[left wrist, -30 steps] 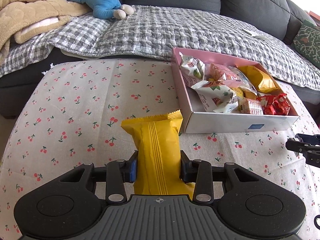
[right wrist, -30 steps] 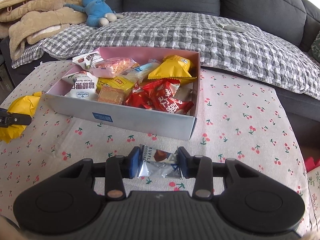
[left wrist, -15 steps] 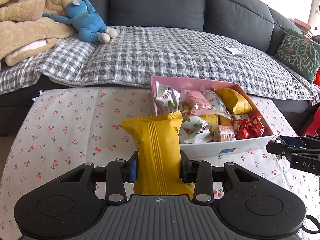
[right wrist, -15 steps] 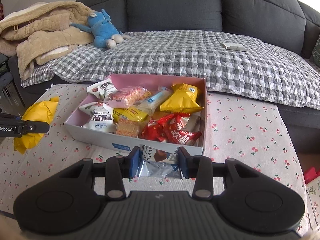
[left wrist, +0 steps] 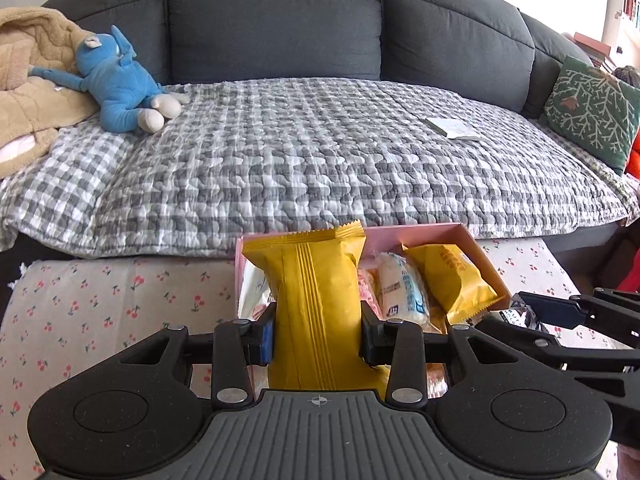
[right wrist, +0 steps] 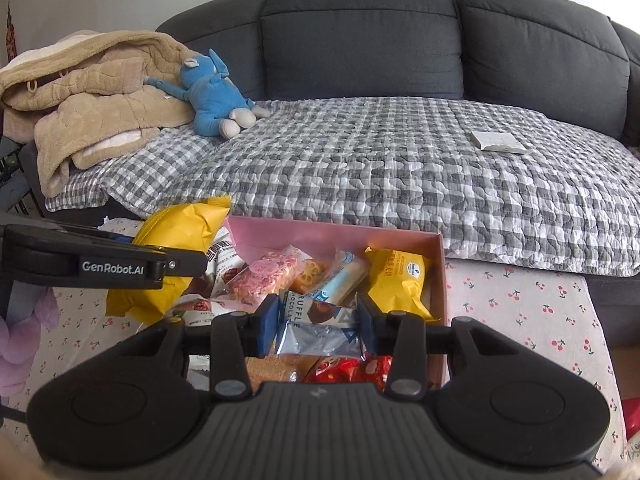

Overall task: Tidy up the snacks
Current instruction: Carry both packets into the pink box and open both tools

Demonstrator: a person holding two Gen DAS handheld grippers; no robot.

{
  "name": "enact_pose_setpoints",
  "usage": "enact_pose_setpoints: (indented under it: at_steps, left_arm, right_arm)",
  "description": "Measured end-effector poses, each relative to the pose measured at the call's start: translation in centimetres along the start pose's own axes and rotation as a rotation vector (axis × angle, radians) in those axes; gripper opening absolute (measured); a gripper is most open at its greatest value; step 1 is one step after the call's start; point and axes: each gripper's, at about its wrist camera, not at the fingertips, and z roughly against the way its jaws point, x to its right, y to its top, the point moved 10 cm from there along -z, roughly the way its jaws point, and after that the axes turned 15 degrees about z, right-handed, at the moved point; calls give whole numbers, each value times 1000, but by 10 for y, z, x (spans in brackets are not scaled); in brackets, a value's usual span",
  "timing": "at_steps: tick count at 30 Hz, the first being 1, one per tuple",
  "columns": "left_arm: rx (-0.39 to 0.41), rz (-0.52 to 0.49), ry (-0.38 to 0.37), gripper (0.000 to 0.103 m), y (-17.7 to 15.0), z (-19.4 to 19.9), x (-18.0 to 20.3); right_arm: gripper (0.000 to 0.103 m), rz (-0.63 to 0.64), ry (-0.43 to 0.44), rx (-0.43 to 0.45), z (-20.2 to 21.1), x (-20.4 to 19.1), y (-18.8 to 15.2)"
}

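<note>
In the left wrist view the left gripper sits at lower centre, its jaws pinching a yellow snack packet across its middle — the packet stands upright between the pads, its crimped top edge rising above them and its lower end running down behind the gripper body. Behind the packet, at centre right of the frame, lies the pink box, already holding a white wrapped bar and an orange-yellow pouch. The box rests on a cherry-print tablecloth in front of a dark sofa covered by a grey checked quilt. In the right wrist view the right gripper is at lower centre, its jaws closed on a silver-blue truffle chocolate packet that lies crosswise between the pads, over the box's near contents — red wrappers show just below it. At the left edge of that frame the other gripper's dark finger crosses the yellow packet, which hangs over the box's left end. A blue plush toy lies on the quilt at upper left.
</note>
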Motion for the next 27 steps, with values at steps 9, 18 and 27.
enact_pose_setpoints:
  at_steps: [9, 18, 27]
  left_arm:
    - [-36, 12, 1, 38, 15, -51, 15]
    - [17, -10, 1, 71, 9, -25, 18]
    - [26, -12, -8, 89, -22, 27, 9]
  right_arm:
    - [47, -66, 22, 25, -17, 9, -3]
    - [82, -97, -17, 23, 7, 16, -7]
    - [92, -97, -86, 2, 45, 14, -18]
